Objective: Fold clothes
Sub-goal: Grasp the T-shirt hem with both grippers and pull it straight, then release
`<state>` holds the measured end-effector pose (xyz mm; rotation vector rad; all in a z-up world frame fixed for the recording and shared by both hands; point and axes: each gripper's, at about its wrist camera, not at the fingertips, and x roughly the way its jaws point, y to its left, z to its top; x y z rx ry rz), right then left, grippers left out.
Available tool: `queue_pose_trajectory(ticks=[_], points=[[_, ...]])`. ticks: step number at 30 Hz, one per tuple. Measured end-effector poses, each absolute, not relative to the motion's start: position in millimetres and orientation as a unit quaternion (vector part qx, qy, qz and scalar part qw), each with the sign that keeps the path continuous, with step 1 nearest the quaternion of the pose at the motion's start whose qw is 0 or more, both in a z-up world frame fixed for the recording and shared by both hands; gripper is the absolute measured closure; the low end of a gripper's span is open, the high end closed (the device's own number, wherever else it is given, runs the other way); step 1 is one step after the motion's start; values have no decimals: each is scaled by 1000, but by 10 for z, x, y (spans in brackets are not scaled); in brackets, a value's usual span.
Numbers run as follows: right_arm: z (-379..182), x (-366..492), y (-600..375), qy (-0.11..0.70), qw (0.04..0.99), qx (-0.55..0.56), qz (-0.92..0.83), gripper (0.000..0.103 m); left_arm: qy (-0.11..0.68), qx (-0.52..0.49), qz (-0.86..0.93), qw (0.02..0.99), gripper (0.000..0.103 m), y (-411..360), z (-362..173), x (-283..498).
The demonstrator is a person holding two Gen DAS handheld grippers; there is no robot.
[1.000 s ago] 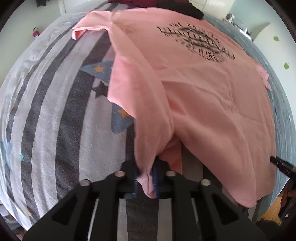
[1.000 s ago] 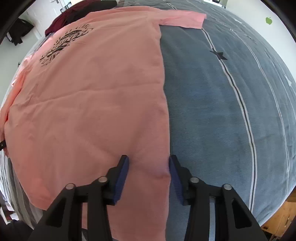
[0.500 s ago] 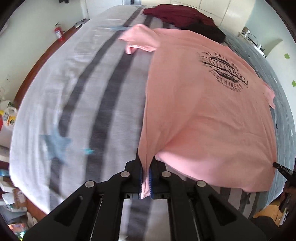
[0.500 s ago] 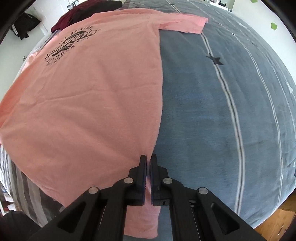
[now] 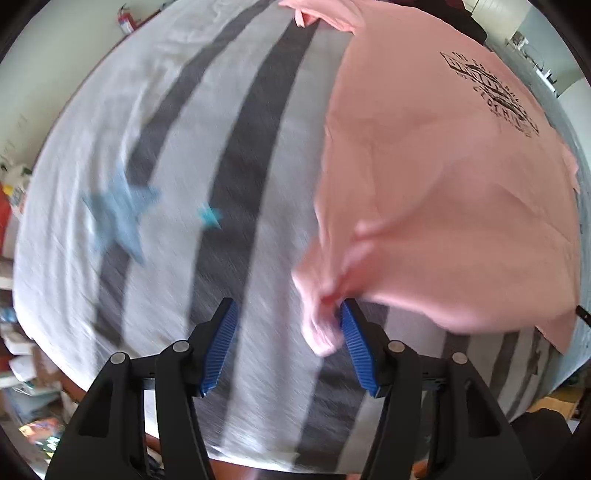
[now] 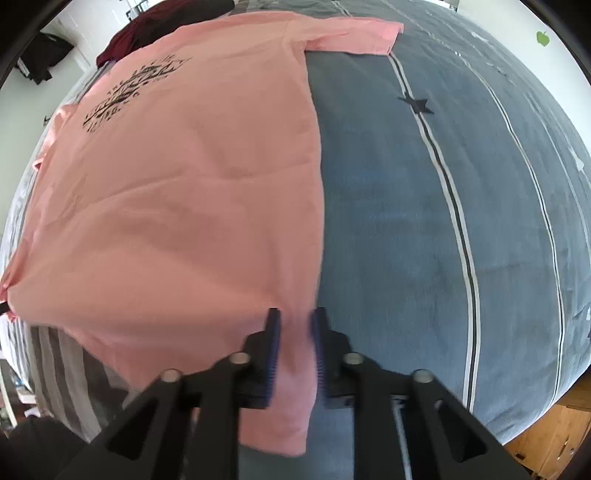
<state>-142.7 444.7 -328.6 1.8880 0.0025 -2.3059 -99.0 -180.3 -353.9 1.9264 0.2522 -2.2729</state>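
A pink T-shirt [image 5: 443,184] with a black print lies spread face up on the bed. My left gripper [image 5: 289,302] points down over its near left corner, jaws opening wide. The bunched corner [image 5: 321,325] hangs against the right pad only and nothing presses it. In the right wrist view the same T-shirt [image 6: 184,203] fills the left half. My right gripper [image 6: 296,312] is over the near right hem, jaws opening, with a strip of pink cloth lying loose in the narrow gap between the pads.
The bedcover is grey-striped with blue stars [image 5: 240,147] on the left and blue-grey with thin lines [image 6: 406,221] on the right. Dark red clothes [image 6: 147,29] lie at the far end. Floor clutter [image 5: 22,369] borders the left edge and wooden flooring [image 6: 554,435] shows near right.
Half a second ago both grippers were shut on the hem corners. Both have parted their jaws. The left one pulled its corner outwards first, and the shirt now lies flatter.
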Motion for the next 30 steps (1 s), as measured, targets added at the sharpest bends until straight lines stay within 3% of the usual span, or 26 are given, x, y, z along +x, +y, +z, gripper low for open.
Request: queue_pose_trajectory(ticks=[7,8,9,11,20,26,30], points=[[-3456,-1202,4415,21,84,660,-747,82,79,611,-784,76,46,-1732,-3710,-1160],[-3491,-1180,4397,24,85,662,-744,82,76,609,-787,65,62,-1709,-3692,-1208],[-3501,-1180,4371,30,89,663,-743,83,72,609,-788,55,86,-1684,-3680,-1254],[-3515,-1186,4318,43,98,663,-741,99,56,623,-780,30,97,-1606,-3664,-1252],[-3099,-1111,4569,51,131,658,-740,101,90,652,-751,-48,99,-1580,-2900,-847],[-3237,-1230,4721,57,116,677,-724,101,111,660,-743,7,98,-1799,-3390,-983],[-3363,-1248,4679,67,112,682,-720,100,80,705,-704,27,89,-1727,-3782,-981]])
